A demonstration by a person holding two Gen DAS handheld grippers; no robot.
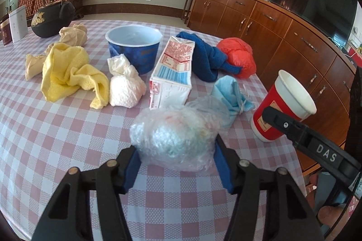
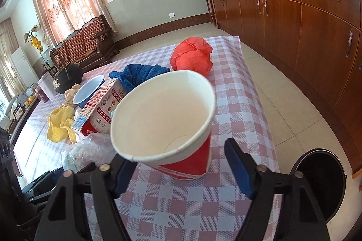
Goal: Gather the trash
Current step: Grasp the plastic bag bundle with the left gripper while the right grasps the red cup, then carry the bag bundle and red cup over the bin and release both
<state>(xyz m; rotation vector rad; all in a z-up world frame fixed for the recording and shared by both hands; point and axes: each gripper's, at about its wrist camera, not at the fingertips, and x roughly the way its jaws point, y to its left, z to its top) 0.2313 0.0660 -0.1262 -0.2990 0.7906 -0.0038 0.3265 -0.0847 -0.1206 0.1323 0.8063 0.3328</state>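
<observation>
My left gripper (image 1: 177,155) has its blue pads against both sides of a clear crumpled plastic bag (image 1: 176,134) on the checked table (image 1: 67,139). My right gripper (image 2: 178,164) is open around a red paper cup (image 2: 181,164) with a white inside; the left pad sits by the cup, the right pad stands apart from it. The cup (image 1: 280,107) also shows in the left wrist view with a right finger beside it. A milk carton (image 1: 172,73), a white wad (image 1: 125,87), a blue face mask (image 1: 233,96) and a red bag (image 1: 239,57) lie behind.
A blue bowl (image 1: 133,46), yellow cloth (image 1: 70,73), blue towel (image 1: 206,57), beige cloth (image 1: 74,35) and black teapot (image 1: 52,19) are on the table. A black bin (image 2: 321,182) stands on the floor right of the table. A wooden sideboard (image 2: 294,15) lines the right wall.
</observation>
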